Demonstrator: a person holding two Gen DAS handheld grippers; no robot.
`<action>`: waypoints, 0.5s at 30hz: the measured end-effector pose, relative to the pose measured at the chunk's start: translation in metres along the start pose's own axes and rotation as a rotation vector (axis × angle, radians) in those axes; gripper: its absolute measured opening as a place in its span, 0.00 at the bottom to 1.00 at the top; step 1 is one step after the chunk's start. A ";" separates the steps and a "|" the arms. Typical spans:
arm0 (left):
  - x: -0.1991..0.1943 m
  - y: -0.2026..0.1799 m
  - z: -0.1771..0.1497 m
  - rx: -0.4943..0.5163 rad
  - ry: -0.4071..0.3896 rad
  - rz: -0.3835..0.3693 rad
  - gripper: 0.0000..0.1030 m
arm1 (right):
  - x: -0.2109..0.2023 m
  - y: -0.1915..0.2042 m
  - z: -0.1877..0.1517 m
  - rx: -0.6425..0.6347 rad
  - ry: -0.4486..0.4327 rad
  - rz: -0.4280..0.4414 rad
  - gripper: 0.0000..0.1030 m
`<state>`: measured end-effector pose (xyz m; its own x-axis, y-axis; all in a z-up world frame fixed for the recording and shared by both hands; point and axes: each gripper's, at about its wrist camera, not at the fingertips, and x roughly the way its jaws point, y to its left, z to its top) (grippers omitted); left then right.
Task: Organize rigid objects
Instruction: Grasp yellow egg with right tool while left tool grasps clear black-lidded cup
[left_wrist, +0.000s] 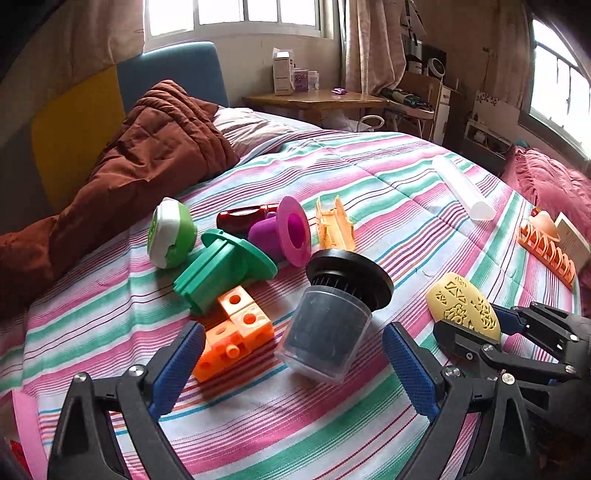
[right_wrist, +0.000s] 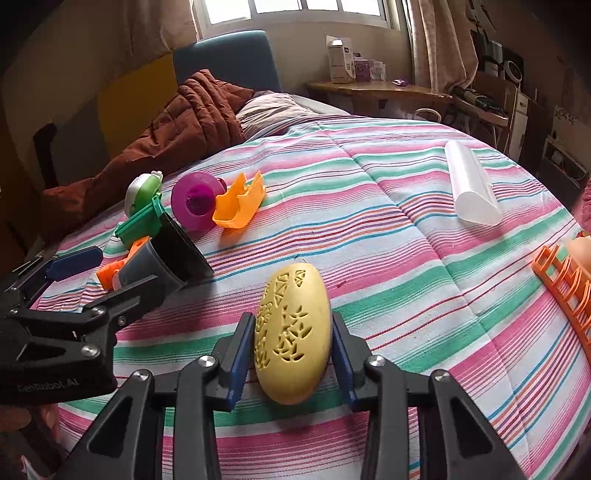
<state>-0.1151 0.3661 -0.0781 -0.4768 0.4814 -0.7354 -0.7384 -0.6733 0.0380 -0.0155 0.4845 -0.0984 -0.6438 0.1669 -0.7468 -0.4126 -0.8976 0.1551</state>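
A clear cup with a black ribbed filter and flange lies tilted on the striped bedspread. My left gripper stands open around it, its blue pads apart from the cup's sides; in the right wrist view the left gripper reaches the same cup. My right gripper is shut on a yellow egg-shaped shell with cut-out patterns, held low over the bedspread. The left wrist view shows that yellow shell in the right gripper at the right.
Behind the cup lie orange cube blocks, a green flanged piece, a green-and-white round case, a magenta flanged cup, a dark red item and a pale orange bracket. A white tube and an orange rack lie right. A brown quilt is heaped at the back left.
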 end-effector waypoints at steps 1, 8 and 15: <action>0.002 -0.001 0.000 0.012 -0.002 0.002 0.88 | 0.000 0.000 0.000 0.002 -0.001 0.001 0.39; 0.007 -0.008 0.002 0.036 -0.004 -0.055 0.49 | 0.000 -0.001 -0.001 0.007 -0.006 0.006 0.39; -0.002 0.000 -0.007 -0.035 0.011 -0.100 0.43 | -0.001 0.001 -0.002 0.001 -0.009 -0.004 0.39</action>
<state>-0.1107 0.3609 -0.0812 -0.3962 0.5415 -0.7415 -0.7647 -0.6416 -0.0599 -0.0141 0.4830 -0.0986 -0.6480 0.1745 -0.7414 -0.4157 -0.8966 0.1523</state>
